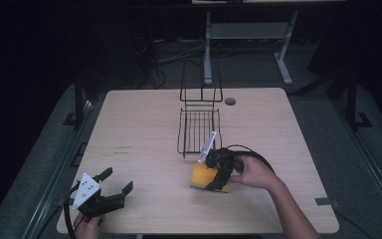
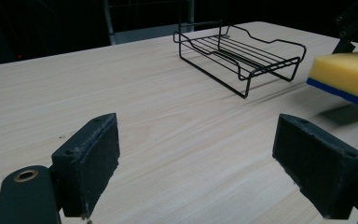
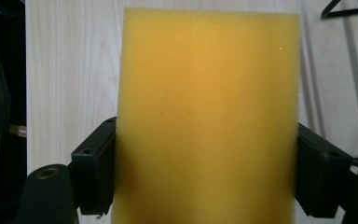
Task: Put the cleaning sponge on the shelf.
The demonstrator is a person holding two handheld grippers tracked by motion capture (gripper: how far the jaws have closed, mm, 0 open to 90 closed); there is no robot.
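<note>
Left claw: black two-jaw left claw (image 1: 113, 181) at the near-left corner of the pale wooden surface (image 1: 139, 129), jaws spread wide with nothing between them; the left gripper view has bare wood between its two pads (image 2: 92, 156).
Right claw: black right claw (image 1: 218, 180) near the near edge, right of centre, jaws pressed against both long sides of the yellow rectangular foam sponge (image 1: 202, 175).
Sponge: held by the right claw just beyond the near edge's middle, close to the near end of the rack but apart from it.
Rack: black wire dish rack (image 1: 198, 127) at the middle of the surface, running toward the far edge, nothing inside it.
High view adds: both claws at once, the grey three-cornered plate (image 1: 85, 189) on the left one, and the small round hole (image 1: 230, 101) near the far edge.
Left gripper view adds: a blue layer under the sponge's yellow foam (image 2: 349, 70), and the sponge lifted off the surface with a shadow beneath.
Right gripper view adds: the sponge's broad yellow face (image 3: 207, 116) squeezed between the pads (image 3: 95, 170).
</note>
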